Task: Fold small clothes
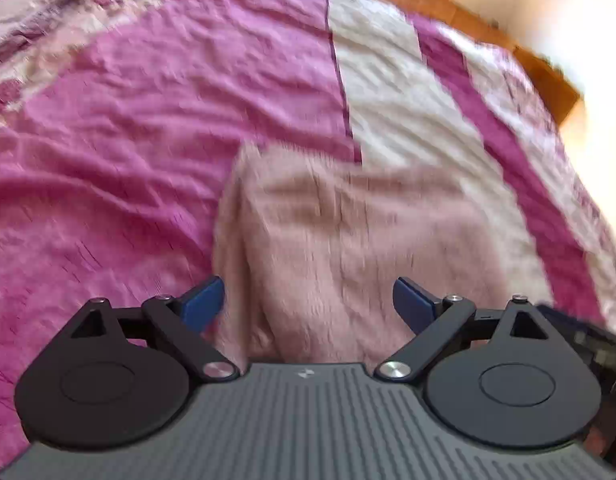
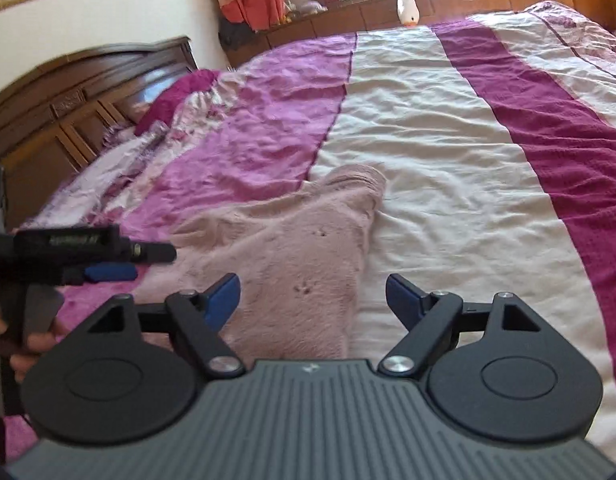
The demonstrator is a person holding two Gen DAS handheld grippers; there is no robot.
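Pink fleece garment point(image 2: 291, 248) on bed point(image 2: 448, 152), partly folded, top edge rumpled; left hand-held gripper point(image 1: 308, 304) and right hand-held gripper point(image 2: 312, 300) both wide, empty; more folds likely left

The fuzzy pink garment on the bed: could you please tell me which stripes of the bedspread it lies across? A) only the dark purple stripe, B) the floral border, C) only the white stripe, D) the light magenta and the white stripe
D: the fuzzy pink garment straddles the seam between the bedspread's light magenta and white stripes, well clear of the dark purple one.
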